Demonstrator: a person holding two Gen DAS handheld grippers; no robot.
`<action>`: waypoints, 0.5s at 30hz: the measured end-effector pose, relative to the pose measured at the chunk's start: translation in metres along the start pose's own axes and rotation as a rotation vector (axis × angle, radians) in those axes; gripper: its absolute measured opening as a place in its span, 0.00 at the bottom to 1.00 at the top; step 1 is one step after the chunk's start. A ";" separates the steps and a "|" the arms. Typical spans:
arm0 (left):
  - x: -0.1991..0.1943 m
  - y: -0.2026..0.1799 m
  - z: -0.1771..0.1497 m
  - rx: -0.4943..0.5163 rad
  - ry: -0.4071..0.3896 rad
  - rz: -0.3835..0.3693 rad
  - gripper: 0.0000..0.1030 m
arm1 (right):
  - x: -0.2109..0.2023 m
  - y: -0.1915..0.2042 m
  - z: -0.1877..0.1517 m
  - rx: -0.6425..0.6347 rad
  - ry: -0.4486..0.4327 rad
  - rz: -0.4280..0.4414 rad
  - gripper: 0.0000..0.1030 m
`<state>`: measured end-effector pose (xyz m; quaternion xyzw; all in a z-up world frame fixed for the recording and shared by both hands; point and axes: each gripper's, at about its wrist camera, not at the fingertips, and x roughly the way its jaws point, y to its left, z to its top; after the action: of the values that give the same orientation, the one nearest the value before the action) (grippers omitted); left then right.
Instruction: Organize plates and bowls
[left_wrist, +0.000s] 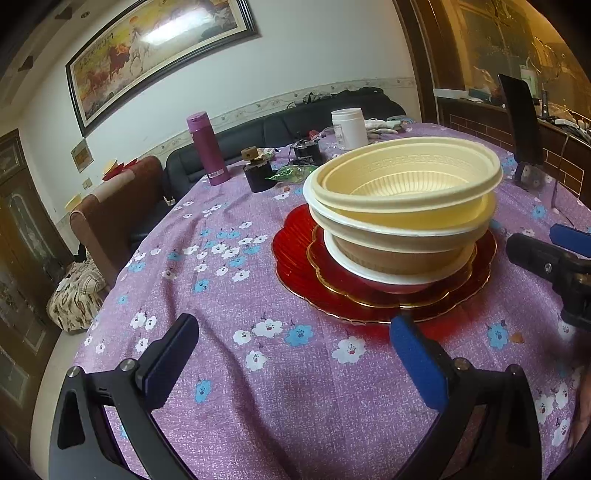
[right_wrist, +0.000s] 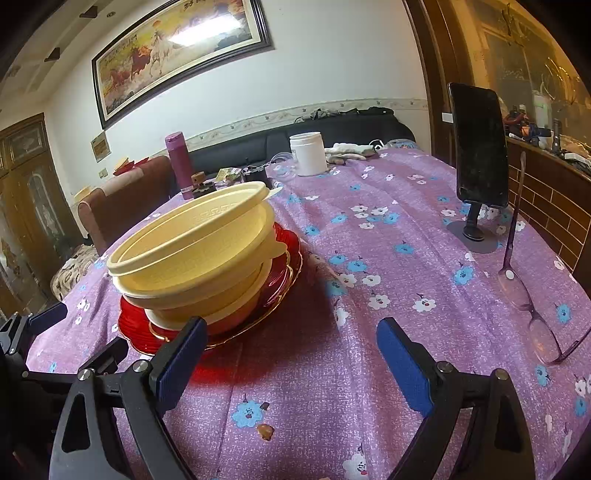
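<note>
Now both sit wide open and empty: left gripper (left_wrist: 295, 354) and right gripper (right_wrist: 291, 354) hover just short of the stacked bowls (left_wrist: 402, 206) on red plates (left_wrist: 295, 266).

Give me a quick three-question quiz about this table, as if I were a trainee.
1. True or false: the left hand-held gripper holds a bowl.
2. What does the stack of bowls stand on?
A. red plates
B. bare tablecloth
C. a chair
3. Fill in: beside the phone stand lie purple ____.

Key: 1 false, it is open and empty; 2 A; 3 glasses.
</note>
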<state>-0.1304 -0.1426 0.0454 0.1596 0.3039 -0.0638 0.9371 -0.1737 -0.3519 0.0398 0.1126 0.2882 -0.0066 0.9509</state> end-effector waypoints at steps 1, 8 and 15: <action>0.000 0.000 0.000 -0.001 0.001 0.000 1.00 | 0.000 0.000 0.000 0.000 0.000 -0.002 0.92; 0.000 0.002 0.000 -0.006 0.003 -0.003 1.00 | -0.001 -0.001 0.001 0.002 0.000 -0.005 0.92; 0.001 0.002 0.000 -0.006 0.005 -0.008 1.00 | -0.002 -0.001 0.001 0.003 -0.002 -0.008 0.92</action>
<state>-0.1295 -0.1403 0.0452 0.1558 0.3072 -0.0661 0.9365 -0.1749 -0.3535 0.0411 0.1131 0.2878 -0.0108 0.9509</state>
